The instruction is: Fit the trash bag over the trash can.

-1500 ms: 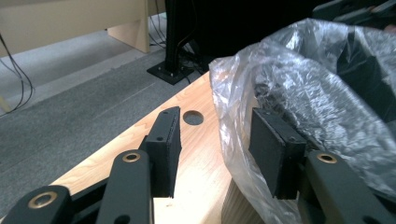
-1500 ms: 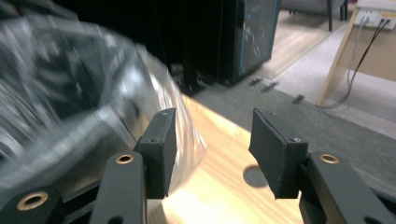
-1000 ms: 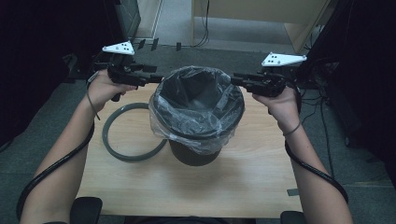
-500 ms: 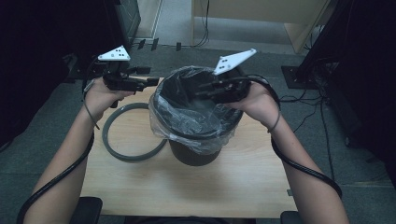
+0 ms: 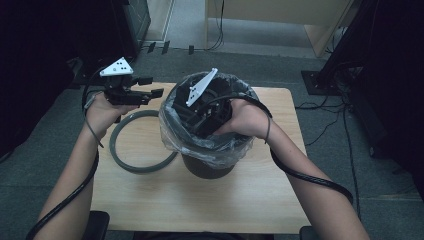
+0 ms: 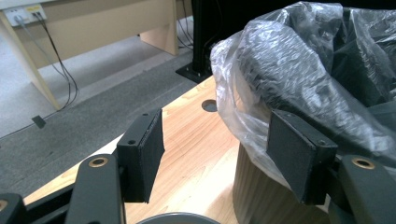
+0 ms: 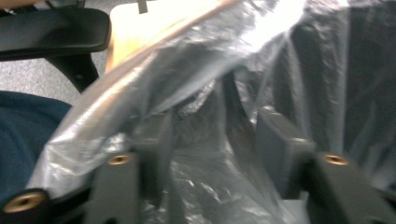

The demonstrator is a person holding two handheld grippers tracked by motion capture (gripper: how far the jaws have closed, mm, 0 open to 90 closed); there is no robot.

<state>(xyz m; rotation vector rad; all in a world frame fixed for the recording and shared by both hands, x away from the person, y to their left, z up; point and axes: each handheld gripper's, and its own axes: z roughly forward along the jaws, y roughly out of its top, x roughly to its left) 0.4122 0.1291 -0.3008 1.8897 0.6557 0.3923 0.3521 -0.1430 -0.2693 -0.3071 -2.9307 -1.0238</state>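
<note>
A dark round bin (image 5: pixel 205 169) lined with a clear plastic bag (image 5: pixel 220 150) stands mid-table. My right gripper (image 5: pixel 192 117) reaches down inside the bin. Its jaws have just been opening and stand apart, with loose bag film (image 7: pixel 205 112) bunched between and behind them; the pads do not press it. My left gripper (image 5: pixel 152 86) hovers left of the bin above a grey ring (image 5: pixel 142 167). Its jaws have widened a little and hold nothing (image 6: pixel 217 149). Its right pad (image 6: pixel 294 156) sits close to the bag (image 6: pixel 303 70) draped over the bin wall (image 6: pixel 252 196).
The wooden table (image 5: pixel 200 200) has a small round hole (image 6: pixel 209 105) near its far edge. A pale desk (image 5: pixel 280 15) and cables stand on the floor behind. A black stand (image 5: pixel 340 60) is at the right. A chair armrest (image 7: pixel 51 30) lies at the person's side.
My right gripper has swung from the bin's right rim leftward and down into the bin, and its jaws have opened. The left gripper has drifted slightly lower and nearer.
</note>
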